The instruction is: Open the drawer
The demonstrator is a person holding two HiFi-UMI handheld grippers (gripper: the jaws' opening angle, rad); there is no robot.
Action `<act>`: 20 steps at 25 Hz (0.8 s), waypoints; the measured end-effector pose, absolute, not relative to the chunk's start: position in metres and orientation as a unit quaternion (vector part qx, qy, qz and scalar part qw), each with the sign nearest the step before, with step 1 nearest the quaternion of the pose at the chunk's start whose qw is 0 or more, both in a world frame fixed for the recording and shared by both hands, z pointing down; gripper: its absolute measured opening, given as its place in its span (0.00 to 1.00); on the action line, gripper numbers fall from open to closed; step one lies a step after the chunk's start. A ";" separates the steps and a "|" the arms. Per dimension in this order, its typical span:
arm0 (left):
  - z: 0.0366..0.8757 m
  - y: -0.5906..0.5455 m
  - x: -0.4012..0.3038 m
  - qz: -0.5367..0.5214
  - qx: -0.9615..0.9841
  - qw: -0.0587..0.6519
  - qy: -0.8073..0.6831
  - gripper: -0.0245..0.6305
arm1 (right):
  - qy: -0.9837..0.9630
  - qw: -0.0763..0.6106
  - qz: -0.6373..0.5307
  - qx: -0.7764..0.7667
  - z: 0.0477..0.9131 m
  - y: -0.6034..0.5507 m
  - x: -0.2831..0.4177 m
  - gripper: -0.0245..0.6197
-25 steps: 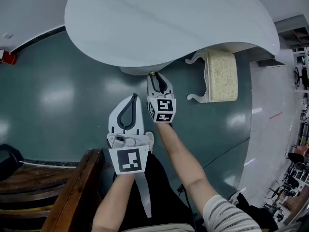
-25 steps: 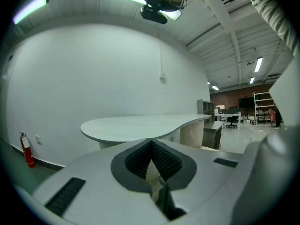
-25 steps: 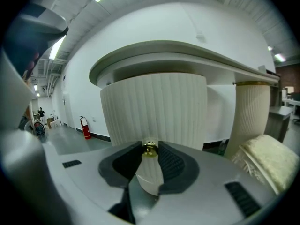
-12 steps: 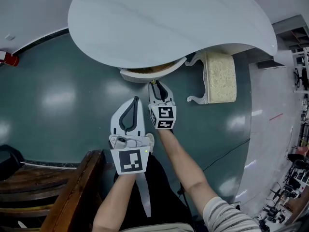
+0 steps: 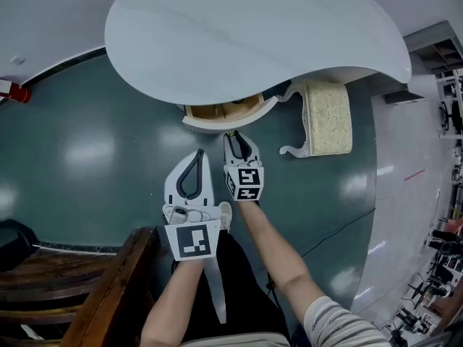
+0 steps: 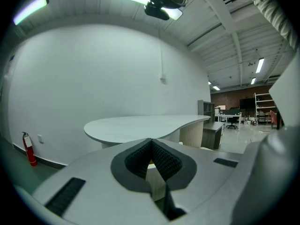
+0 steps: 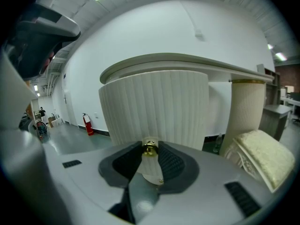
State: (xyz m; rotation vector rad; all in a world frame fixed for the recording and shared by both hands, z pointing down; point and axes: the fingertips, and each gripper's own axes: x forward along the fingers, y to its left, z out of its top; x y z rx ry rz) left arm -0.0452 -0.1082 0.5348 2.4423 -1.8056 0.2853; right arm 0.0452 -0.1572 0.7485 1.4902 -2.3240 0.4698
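Our right gripper (image 5: 232, 134) pinches the drawer's (image 5: 206, 123) knob (image 7: 150, 148) dead ahead, so we pull straight back; our left gripper (image 5: 200, 153) sits beside it, closed and empty.

Big white table top (image 5: 253, 35) with a curvy edge, set against a white wall (image 5: 36, 13). Tucked partly under its right side is a little white stool (image 5: 327, 118) with a cream cushion. The floor (image 5: 87, 150) is glossy teal, and a thin cable (image 5: 340, 226) trails across it at lower right. There's a red fire extinguisher (image 5: 13, 91) far left by the wall and some dark wooden furniture (image 5: 87, 288) bottom left.
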 end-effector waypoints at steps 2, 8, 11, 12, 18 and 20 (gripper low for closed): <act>0.533 -0.107 -0.046 0.093 0.799 0.044 -0.592 0.03 | -0.819 0.172 0.166 0.522 0.749 -0.153 0.046 0.21; 0.529 -0.105 -0.043 0.091 0.798 0.046 -0.594 0.02 | -0.819 0.179 0.169 0.518 0.749 -0.138 0.051 0.21; 0.530 -0.103 -0.043 0.086 0.793 0.062 -0.600 0.03 | -0.819 0.183 0.172 0.516 0.751 -0.129 0.054 0.21; 0.530 -0.102 -0.043 0.084 0.791 0.065 -0.602 0.02 | -0.820 0.185 0.172 0.514 0.751 -0.127 0.055 0.21; 0.526 -0.101 -0.040 0.086 0.791 0.062 -0.602 0.03 | -0.818 0.185 0.181 0.513 0.751 -0.116 0.059 0.21; 0.524 -0.101 -0.039 0.088 0.792 0.059 -0.601 0.02 | -0.816 0.186 0.184 0.515 0.751 -0.112 0.061 0.21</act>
